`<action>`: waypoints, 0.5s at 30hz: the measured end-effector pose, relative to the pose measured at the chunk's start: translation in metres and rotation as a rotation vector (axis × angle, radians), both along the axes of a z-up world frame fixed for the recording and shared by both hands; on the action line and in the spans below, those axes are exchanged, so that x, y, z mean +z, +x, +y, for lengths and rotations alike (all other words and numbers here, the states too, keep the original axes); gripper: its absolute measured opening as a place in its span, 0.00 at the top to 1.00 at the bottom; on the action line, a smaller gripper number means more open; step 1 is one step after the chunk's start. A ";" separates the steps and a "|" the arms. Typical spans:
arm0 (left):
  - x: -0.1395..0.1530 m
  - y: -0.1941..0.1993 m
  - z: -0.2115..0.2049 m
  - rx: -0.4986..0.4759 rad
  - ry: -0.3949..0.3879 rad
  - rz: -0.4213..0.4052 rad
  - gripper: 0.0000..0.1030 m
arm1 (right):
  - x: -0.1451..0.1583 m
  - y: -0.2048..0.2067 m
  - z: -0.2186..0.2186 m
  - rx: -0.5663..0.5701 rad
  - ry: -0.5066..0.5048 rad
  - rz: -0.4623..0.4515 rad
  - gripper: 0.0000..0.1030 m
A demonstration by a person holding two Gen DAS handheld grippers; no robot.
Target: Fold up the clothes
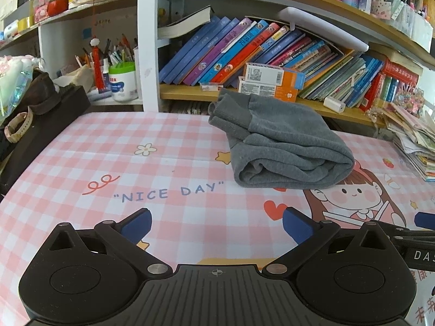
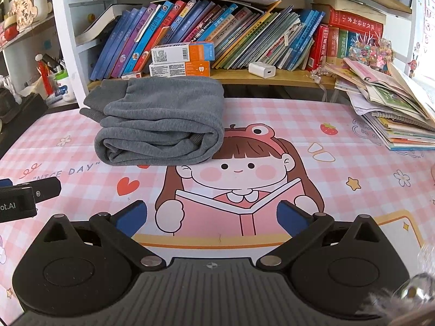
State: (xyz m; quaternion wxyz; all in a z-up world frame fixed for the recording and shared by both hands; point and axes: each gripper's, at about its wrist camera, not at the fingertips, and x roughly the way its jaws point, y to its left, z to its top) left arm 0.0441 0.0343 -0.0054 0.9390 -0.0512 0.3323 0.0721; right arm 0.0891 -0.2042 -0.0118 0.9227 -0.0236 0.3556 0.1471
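A folded grey sweatshirt (image 1: 282, 146) lies on the pink checked desk mat (image 1: 114, 146), at the far side of the desk just in front of the lower bookshelf (image 1: 187, 92). In the left wrist view it sits right of centre in the upper half of the frame; in the right wrist view it (image 2: 160, 125) sits left of centre, its ribbed cuffs pointing to the upper left and its rolled fold facing the camera.

The left gripper (image 1: 216, 226) fills the bottom of its frame with its blue-padded fingers spread wide and nothing between them, only the mat beneath. The sweatshirt lies well beyond it and to the right, apart from both fingers.

The right gripper (image 2: 212, 218) is likewise spread and empty, low in its frame over the cartoon girl printed on the mat (image 2: 272, 114). The sweatshirt lies ahead of it and to the left, not touching. A stack of magazines and booklets (image 2: 394, 114) lies at the right edge.
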 end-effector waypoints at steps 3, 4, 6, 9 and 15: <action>0.000 0.000 -0.001 -0.004 0.002 -0.003 0.00 | 0.000 0.000 0.000 0.000 0.000 0.001 0.00; 0.000 0.000 -0.001 -0.004 0.001 -0.004 0.00 | 0.000 0.000 0.000 0.000 0.000 0.001 0.00; 0.001 -0.001 -0.001 -0.005 -0.001 -0.005 0.00 | 0.000 0.000 -0.001 -0.001 -0.001 0.003 0.00; 0.001 -0.002 -0.001 -0.009 -0.001 -0.007 0.00 | -0.001 0.000 -0.001 -0.003 -0.001 0.008 0.00; 0.001 -0.002 -0.002 -0.020 0.003 -0.009 0.00 | -0.002 0.000 -0.001 -0.003 -0.001 0.011 0.00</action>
